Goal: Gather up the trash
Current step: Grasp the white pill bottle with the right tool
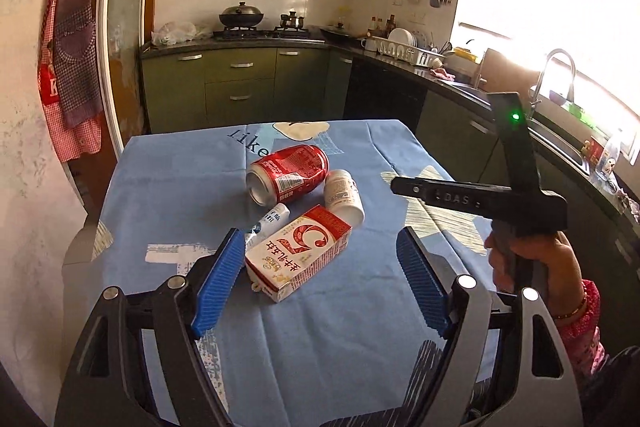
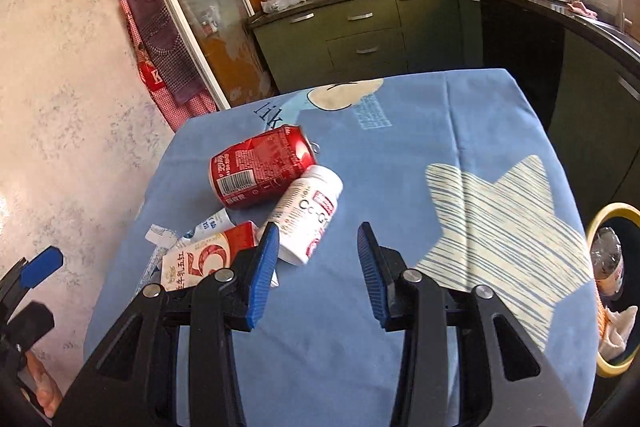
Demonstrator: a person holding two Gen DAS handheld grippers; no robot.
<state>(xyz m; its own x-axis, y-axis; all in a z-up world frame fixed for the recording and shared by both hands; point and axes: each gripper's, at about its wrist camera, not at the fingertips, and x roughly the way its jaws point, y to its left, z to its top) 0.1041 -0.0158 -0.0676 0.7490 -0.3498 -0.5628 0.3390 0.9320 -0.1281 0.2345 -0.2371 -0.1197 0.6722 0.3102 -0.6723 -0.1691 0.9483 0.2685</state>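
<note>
Trash lies clustered at centre of the blue tablecloth [image 1: 340, 327]. Red soda can [image 1: 289, 173] on its side, open end toward lower left in the left wrist view. White pill bottle [image 1: 343, 195] also on its side, touching the can's right flank. Red-and-white milk carton [image 1: 298, 253] lies flat in front of both. A crumpled white-and-blue tube [image 1: 267, 223] is tucked between carton and can.

Left gripper [image 1: 322, 273]: jaws wide apart, nothing held. Carton sits between the blue pads, close against the left pad [image 1: 224, 277], well clear of the right one.

Right gripper [image 2: 318, 267]: jaws apart, empty. Pill bottle's base sits just beyond the left fingertip, left of the gap; carton partly hidden behind that finger.

Lower right edge of the right wrist view: a yellow-rimmed bin [image 2: 614, 291] beside the table, a clear plastic bottle [image 2: 608, 263] and white paper inside.
</note>
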